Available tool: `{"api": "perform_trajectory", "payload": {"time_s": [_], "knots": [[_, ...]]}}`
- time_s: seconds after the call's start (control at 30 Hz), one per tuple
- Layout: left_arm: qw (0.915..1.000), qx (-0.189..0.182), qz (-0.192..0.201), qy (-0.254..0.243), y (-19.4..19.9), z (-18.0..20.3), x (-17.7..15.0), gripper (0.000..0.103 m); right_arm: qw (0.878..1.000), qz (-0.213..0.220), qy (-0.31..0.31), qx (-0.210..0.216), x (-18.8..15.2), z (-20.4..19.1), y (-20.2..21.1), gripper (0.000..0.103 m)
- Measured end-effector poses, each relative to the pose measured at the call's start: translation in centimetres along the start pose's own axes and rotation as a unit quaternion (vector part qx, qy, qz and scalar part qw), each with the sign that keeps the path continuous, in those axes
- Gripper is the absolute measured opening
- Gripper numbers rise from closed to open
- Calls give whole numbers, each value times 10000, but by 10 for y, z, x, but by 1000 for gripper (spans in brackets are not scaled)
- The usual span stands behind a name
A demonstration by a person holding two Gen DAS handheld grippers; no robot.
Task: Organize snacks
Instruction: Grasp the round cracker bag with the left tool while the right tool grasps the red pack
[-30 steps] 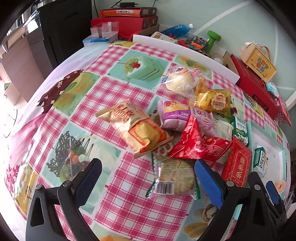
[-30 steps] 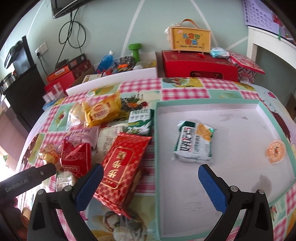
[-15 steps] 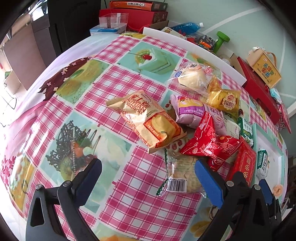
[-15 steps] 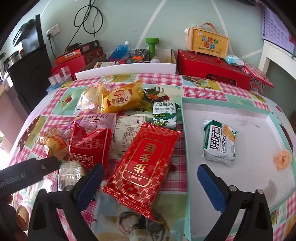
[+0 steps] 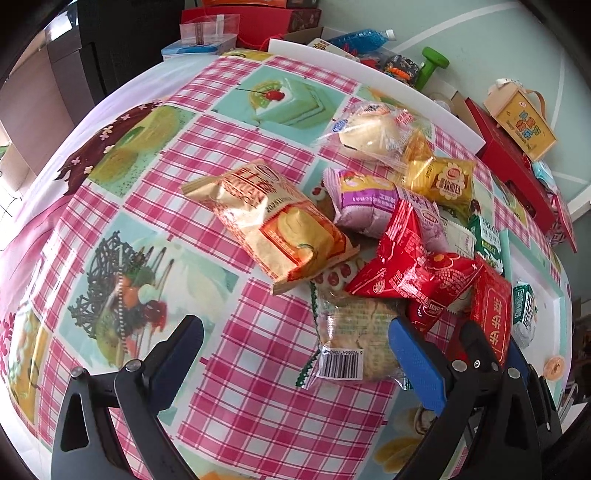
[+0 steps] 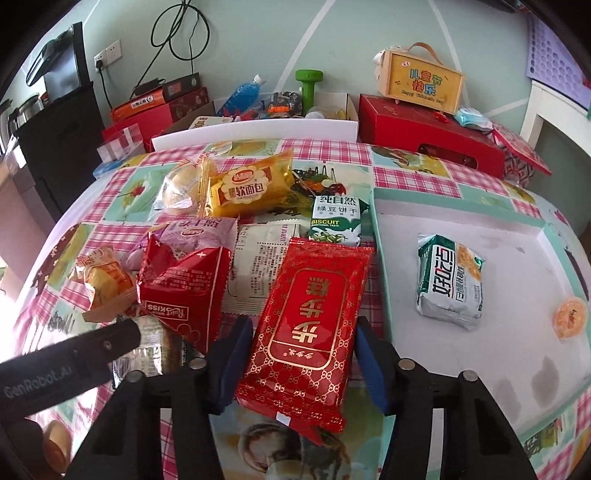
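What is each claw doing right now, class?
Left claw: open, holding nothing.
Right claw: closing on the red packet, pads at its two sides.

Beyond the bench's far edge stands a red box (image 6: pixel 430 127) with a yellow carry-case (image 6: pixel 421 83) on top of it. Left of these, a green dumbbell (image 6: pixel 308 83) stands upright just beside a blue bottle (image 6: pixel 243 94) lying tilted. A black cable (image 6: pixel 181 35) loops on the pale green wall.
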State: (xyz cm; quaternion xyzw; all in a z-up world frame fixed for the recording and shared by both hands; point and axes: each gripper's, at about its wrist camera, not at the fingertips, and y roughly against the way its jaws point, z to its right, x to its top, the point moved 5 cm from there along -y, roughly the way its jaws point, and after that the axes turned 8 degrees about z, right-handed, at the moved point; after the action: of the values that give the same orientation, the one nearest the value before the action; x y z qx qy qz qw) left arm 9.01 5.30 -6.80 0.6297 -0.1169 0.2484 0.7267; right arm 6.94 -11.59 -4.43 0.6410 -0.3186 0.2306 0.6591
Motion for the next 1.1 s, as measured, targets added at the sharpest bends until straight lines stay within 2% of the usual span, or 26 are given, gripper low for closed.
{"api": "perform_trajectory", "payload": {"time_s": [0.17,0.67,1.1], "knots": [[9997,-217,-138,28,-8,12,-6,100,9999,-61,-91,92,-1,5,2,50],[9985,-484,-190,-154,-20,43,-4,100,9997,-119,-140,142,-4,11,4,49],[9997,-132,-160,-86,-26,24,1,100,9997,-129,-126,158,-5,12,4,49]]}}
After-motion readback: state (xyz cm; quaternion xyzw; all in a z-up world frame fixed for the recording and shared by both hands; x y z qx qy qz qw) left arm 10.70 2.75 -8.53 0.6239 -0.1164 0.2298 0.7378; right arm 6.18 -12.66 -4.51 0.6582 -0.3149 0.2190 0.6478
